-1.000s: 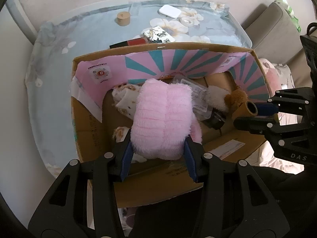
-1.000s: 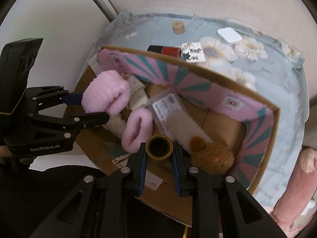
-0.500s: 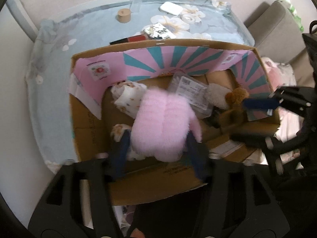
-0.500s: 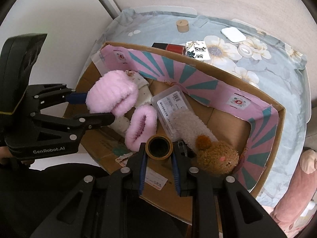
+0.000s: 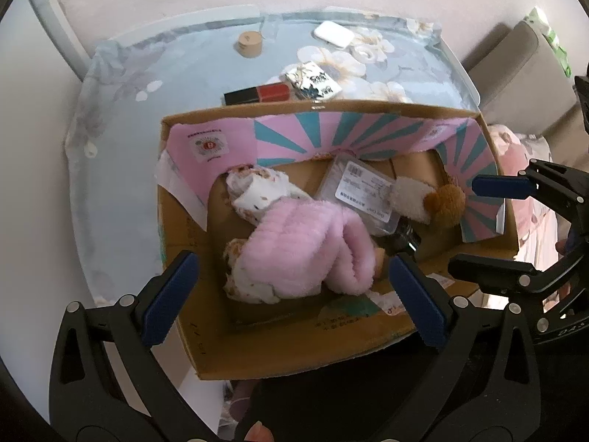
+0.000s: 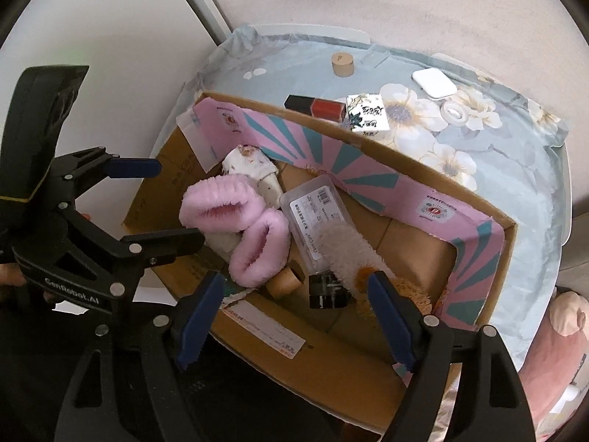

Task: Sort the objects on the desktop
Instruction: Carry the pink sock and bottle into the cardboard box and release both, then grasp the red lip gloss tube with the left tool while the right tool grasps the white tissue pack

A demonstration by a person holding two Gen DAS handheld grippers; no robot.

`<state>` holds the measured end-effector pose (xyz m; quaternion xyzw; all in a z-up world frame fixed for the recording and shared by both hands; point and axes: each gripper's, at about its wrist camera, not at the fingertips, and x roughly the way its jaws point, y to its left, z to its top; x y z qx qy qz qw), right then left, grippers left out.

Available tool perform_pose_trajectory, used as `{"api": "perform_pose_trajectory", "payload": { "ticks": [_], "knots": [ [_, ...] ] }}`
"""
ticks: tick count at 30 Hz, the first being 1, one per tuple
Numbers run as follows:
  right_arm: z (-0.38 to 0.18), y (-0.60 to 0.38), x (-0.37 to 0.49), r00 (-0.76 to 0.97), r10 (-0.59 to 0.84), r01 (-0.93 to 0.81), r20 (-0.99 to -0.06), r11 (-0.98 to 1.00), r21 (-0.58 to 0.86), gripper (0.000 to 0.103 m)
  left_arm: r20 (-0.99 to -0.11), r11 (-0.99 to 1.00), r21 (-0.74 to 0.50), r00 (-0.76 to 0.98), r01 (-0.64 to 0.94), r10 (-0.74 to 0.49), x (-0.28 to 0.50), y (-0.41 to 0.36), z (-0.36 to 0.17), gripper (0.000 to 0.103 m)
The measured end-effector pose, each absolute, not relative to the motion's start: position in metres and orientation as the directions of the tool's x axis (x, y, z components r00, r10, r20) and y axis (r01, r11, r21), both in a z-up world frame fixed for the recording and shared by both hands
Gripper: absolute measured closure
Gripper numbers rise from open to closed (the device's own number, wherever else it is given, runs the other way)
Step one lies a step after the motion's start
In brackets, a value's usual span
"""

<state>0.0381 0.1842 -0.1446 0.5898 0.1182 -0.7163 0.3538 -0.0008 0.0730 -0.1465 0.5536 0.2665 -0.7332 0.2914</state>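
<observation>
Both my grips have let go since the earlier frames: the pink fluffy slipper [image 5: 294, 254] I pinched with my left gripper [image 5: 291, 298] now lies in the cardboard box [image 5: 294, 350] below and between my spread, still-widening jaws, touched by neither pad. Its long axis slants from near my left pad up toward the clear plastic case [image 5: 362, 193] ahead. The tape roll [image 6: 285, 280] has dropped from my right gripper [image 6: 294, 316], whose jaws are also opening with nothing pressed between them; it rests on its side on the box floor just ahead of them, its hollow end facing the black jar [image 6: 327, 291] beside it.

My right view shows both slippers with their openings up, plus that roll. The left view barely shows the roll behind the slipper. Beyond the box, on the flowered desk [image 5: 121, 169], lie a wooden cap [image 5: 249, 43] and a white case [image 5: 333, 34].
</observation>
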Motion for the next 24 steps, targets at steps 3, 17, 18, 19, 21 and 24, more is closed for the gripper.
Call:
{"api": "perform_pose_trajectory", "payload": {
  "ticks": [3, 17, 18, 19, 21, 24],
  "knots": [
    [-0.141, 0.186, 0.036, -0.063, -0.374, 0.647, -0.925, -0.722, 0.248, 0.026, -0.964, -0.687, -0.06, -0.22, 0.724, -0.148, -0.002, 0.071, -0.142, 0.0],
    [-0.114, 0.188, 0.012, -0.13, -0.404, 0.644, -0.906, -0.729, 0.233, 0.026, -0.942, -0.675, 0.016, -0.215, 0.737, -0.257, -0.009, 0.036, -0.11, 0.0],
    [-0.112, 0.187, 0.01, -0.135, -0.403, 0.65, -0.905, -0.726, 0.226, 0.026, -0.942, -0.676, 0.018, -0.214, 0.737, -0.259, -0.01, 0.032, -0.11, 0.0],
    [-0.11, 0.186, 0.006, -0.143, -0.402, 0.653, -0.905, -0.725, 0.219, 0.026, -0.942, -0.674, 0.023, -0.209, 0.738, -0.261, -0.01, 0.029, -0.109, 0.0],
    [-0.109, 0.185, 0.0, -0.143, -0.402, 0.65, -0.905, -0.727, 0.22, 0.026, -0.944, -0.676, 0.027, -0.205, 0.736, -0.26, -0.012, 0.021, -0.109, 0.0],
    [-0.109, 0.182, -0.013, -0.146, -0.4, 0.643, -0.905, -0.733, 0.221, 0.026, -0.949, -0.675, 0.039, -0.184, 0.737, -0.256, -0.019, 0.007, -0.108, 0.0]
  ]
}}
